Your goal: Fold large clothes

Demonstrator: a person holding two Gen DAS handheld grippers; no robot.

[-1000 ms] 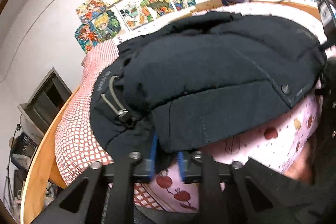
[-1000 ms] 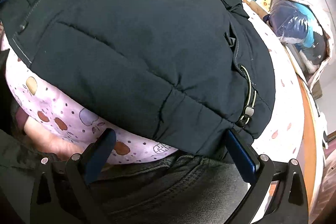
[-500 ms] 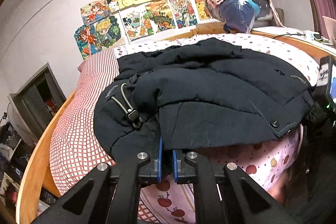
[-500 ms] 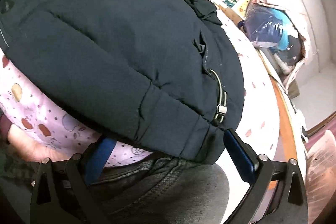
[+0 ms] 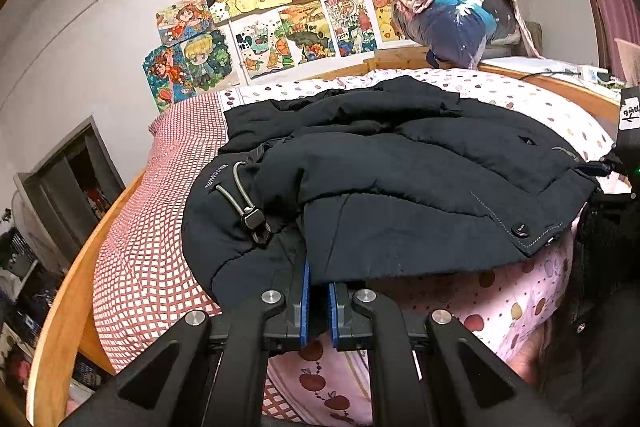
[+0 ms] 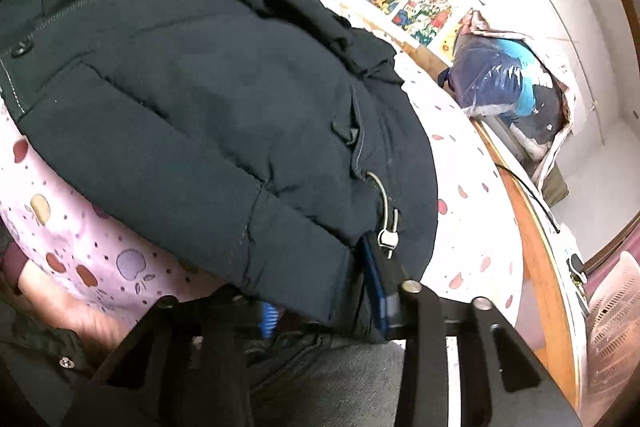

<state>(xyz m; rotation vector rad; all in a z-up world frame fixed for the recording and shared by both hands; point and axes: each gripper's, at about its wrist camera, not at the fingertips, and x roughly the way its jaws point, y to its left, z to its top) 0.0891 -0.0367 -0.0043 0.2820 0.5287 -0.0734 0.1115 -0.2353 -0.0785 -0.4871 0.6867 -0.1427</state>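
A large dark navy padded jacket lies spread on the bed, its hem at the near edge. My left gripper is shut on the jacket's hem, just right of a grey drawcord with a black toggle. In the right wrist view the jacket fills the left half. My right gripper has closed on the thick hem corner beside another drawcord toggle; the cloth sits between its blue pads.
The bed has a pink fruit-print sheet, a red checked sheet on the left and a wooden frame. A bundle of bagged bedding stands at the far right corner. Drawings cover the wall. The person's jeans are close below.
My right gripper's jaws have gone from wide open to closed on the jacket's hem corner. The left gripper has stayed shut on the hem and pulled back, so more of the bed shows.
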